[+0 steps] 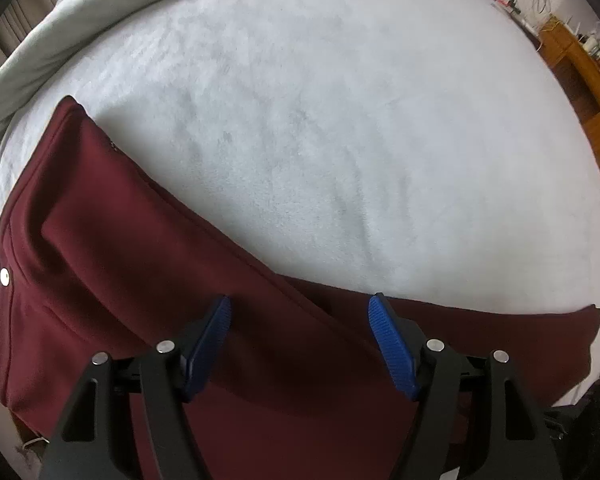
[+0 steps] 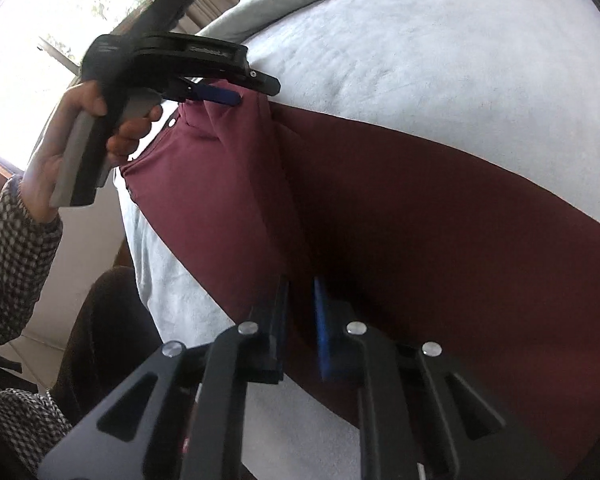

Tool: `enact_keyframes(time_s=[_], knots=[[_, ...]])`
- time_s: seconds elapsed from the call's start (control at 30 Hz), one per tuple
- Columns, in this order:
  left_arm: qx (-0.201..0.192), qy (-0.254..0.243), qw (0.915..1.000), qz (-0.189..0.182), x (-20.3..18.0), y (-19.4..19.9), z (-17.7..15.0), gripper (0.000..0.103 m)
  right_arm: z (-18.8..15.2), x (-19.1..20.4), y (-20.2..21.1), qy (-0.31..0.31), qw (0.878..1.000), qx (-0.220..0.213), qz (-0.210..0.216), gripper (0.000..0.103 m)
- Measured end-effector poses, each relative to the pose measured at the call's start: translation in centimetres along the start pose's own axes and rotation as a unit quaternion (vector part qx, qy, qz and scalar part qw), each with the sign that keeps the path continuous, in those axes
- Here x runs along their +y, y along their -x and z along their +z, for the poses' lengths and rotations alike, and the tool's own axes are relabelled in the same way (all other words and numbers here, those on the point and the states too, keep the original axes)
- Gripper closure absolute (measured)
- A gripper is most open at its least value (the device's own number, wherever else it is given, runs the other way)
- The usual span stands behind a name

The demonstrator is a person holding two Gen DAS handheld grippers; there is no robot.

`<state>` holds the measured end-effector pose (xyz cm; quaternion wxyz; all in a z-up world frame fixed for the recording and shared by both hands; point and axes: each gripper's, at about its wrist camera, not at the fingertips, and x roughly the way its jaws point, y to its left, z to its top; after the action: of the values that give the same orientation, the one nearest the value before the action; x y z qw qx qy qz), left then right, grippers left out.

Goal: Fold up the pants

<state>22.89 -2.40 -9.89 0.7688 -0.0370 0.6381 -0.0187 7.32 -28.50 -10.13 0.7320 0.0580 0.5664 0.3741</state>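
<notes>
Your pants [image 1: 148, 264] are lying flat along the near edge of the bed [image 1: 320, 120]. Your left gripper [image 1: 300, 320] hangs over them with its jaws wide open, nothing pinched. Your right gripper [image 2: 300, 320] has its jaws clamped on the pants' near edge.

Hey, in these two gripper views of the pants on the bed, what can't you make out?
- Dark red pants: one end cut off by the right wrist view's right edge; near part hidden behind the open left gripper in its own view.
- Small items on the brown wooden shelf: too small, left wrist view.
- Fabric inside the shut right gripper: shadowed, its own view.
</notes>
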Motion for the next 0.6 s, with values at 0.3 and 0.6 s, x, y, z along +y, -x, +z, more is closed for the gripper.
enact_keyframes(time_s=[0.3, 0.6], knots=[[0.057, 0.007, 0.9976, 0.039, 1.1, -1.7, 2.0, 0.054, 0.1, 0.0, 0.1, 0.005, 1.0, -0.006, 0.004, 0.092], [0.03, 0.06, 0.9978, 0.003, 3.6, 0.5, 0.7, 0.095, 0.2, 0.0, 0.8, -0.001, 1.0, -0.02, 0.008, 0.092]])
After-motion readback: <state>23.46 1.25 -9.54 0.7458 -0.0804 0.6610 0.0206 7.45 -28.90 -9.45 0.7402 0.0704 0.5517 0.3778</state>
